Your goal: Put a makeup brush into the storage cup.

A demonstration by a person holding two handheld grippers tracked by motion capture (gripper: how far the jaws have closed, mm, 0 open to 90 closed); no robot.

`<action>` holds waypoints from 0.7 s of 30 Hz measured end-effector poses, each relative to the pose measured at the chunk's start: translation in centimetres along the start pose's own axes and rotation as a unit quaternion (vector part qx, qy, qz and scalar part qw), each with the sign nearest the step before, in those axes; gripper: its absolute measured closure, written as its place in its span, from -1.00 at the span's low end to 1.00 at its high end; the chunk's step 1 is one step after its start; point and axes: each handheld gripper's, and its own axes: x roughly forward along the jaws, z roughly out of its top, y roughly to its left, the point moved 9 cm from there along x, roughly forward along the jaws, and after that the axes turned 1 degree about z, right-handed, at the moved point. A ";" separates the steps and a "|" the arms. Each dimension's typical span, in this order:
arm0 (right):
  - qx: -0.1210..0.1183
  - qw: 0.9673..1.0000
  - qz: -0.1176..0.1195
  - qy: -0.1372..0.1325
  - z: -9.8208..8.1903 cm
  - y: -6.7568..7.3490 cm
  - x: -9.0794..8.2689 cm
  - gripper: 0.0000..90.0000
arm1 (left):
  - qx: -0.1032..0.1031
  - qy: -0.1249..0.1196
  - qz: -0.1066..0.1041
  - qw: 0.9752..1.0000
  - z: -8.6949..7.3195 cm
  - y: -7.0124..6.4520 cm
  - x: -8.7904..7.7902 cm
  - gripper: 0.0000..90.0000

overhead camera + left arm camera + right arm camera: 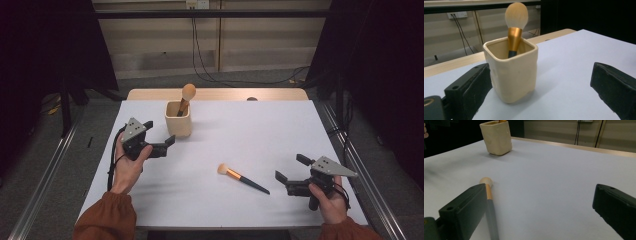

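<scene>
A cream square cup [178, 121] stands on the white table [250, 135], left of centre at the back. A makeup brush [186, 97] with a gold ferrule stands in it, head up. A second brush [243, 178] with a black handle lies flat near the front, its head pointing left. My left gripper [160, 132] is open and empty just left of the cup. Its own view shows the cup [511, 75] and the standing brush [516, 22] close ahead of the left gripper [544, 77]. My right gripper [291, 167] is open and empty, just right of the lying brush's handle end. The right gripper [539, 195] has the lying brush [489, 202] beside its left jaw, with the cup [496, 137] far off.
A wooden strip [215, 94] of the table shows beyond the white surface, with a small dark hole [251, 99] in it. Metal rails [45, 185] run along the floor on both sides. Cables [240, 80] lie on the floor behind the table.
</scene>
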 end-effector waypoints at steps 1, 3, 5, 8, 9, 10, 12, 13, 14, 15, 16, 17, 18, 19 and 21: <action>0.000 1.000 0.000 0.001 0.0 0.0 0.0 -1.00 | 0.001 0.005 -0.002 1.000 -0.2 -0.2 -0.1 -0.90; 0.000 1.000 0.001 0.001 0.0 0.0 0.1 -1.00 | -0.003 0.002 -0.013 1.000 -0.3 -0.6 -0.5 -0.90; 0.003 1.000 0.000 0.001 0.0 0.0 0.1 -1.00 | 0.009 0.004 -0.007 1.000 -0.4 -0.8 -0.8 -0.89; 0.002 1.000 0.001 0.000 0.0 0.0 0.0 -1.00 | -0.008 -0.004 -0.014 1.000 -0.3 -1.1 -1.4 -0.89; 0.001 1.000 0.001 0.000 0.0 0.0 0.0 -1.00 | -0.015 -0.007 -0.013 1.000 -0.4 -1.2 -1.7 -0.89; 0.001 1.000 0.001 0.000 0.0 0.0 0.0 -1.00 | -0.018 -0.009 -0.009 1.000 -0.5 -1.1 -1.9 -0.87; 0.001 1.000 0.001 0.001 0.0 0.0 0.1 -1.00 | -0.017 -0.007 -0.003 1.000 -0.9 -1.2 -2.2 -0.87; 0.001 1.000 0.001 0.000 0.0 0.0 0.1 -1.00 | -0.023 -0.007 -0.004 1.000 -1.1 -1.2 -2.4 -0.87; 0.001 1.000 0.001 0.000 0.0 0.0 0.1 -1.00 | -0.029 -0.008 -0.005 1.000 -1.2 -1.2 -2.5 -0.87; 0.000 1.000 0.001 0.001 0.0 0.0 0.1 -1.00 | -0.031 -0.008 0.000 0.999 -1.4 -1.2 -2.7 -0.87; 0.000 1.000 0.001 0.001 0.0 0.0 0.1 -1.00 | -0.026 -0.008 0.003 1.000 -1.5 -1.2 -3.0 -0.87; 0.000 1.000 0.001 0.001 0.0 0.0 0.1 -1.00 | -0.026 -0.010 0.006 1.000 -1.6 -1.2 -3.2 -0.87; 0.001 1.000 0.000 0.001 0.0 0.0 0.0 -1.00 | -0.026 -0.013 0.009 1.000 -1.7 -1.1 -3.5 -0.87; 0.001 1.000 -0.001 0.001 0.0 -0.1 0.0 -1.00 | -0.027 -0.014 0.011 0.999 -1.7 -1.1 -3.7 -0.87; 0.003 1.000 -0.002 0.000 0.0 -0.1 0.0 -1.00 | -0.025 -0.014 0.014 0.999 -1.9 -1.2 -4.1 -0.87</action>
